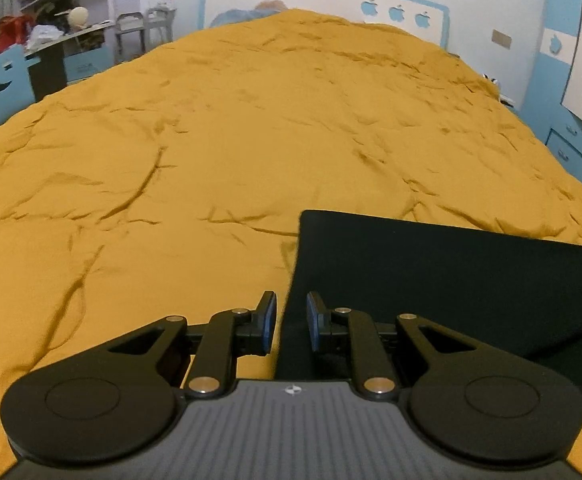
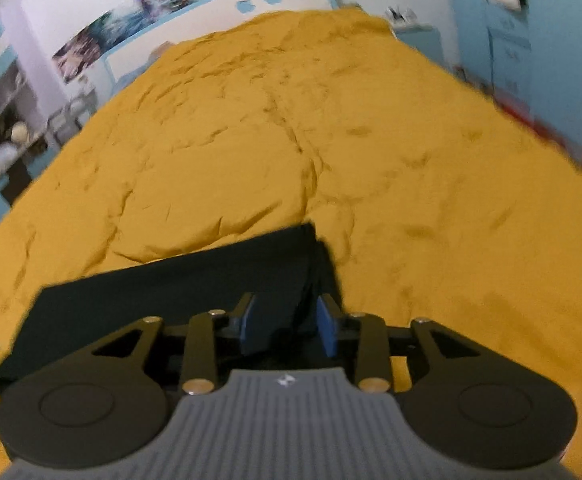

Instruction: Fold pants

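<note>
Across the near end of the yellow bed (image 1: 251, 128), the folded black pants (image 1: 451, 280) are lying flat, long axis running side to side between both hands. Left hand-held gripper (image 1: 291, 320) is hovering at their left edge, jaws slightly apart, gripping nothing; right hand-held gripper (image 2: 287, 322) is sitting over their right end, jaws apart around cloth.

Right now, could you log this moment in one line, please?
pants folded on bedspread | left gripper open | right gripper open

Dim indoor light, fisheye edges, right view perhaps motion-blurred
</note>
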### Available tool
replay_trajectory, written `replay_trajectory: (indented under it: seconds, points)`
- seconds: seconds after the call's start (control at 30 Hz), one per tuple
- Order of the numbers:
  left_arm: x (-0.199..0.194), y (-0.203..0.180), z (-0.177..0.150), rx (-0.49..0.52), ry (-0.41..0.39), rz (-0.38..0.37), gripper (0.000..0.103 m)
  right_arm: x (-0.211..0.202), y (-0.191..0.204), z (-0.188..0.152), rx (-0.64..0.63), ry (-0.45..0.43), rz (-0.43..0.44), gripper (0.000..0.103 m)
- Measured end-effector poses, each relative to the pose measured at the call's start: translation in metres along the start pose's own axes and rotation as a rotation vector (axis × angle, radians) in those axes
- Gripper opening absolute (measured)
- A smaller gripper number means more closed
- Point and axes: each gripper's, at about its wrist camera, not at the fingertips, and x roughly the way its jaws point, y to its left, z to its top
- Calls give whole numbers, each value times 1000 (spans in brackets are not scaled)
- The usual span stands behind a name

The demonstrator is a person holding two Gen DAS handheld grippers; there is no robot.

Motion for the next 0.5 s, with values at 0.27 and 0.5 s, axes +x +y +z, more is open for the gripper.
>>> replay_trajectory:
  seconds: [0.27,0.5]
  points:
    - [-6,20,-2,-81,13,-1,20,18,-21,-10,212,8,43,1]
    - [-6,15,-2,-57,10,-29,20,4,-7,14,97,-21,10,0]
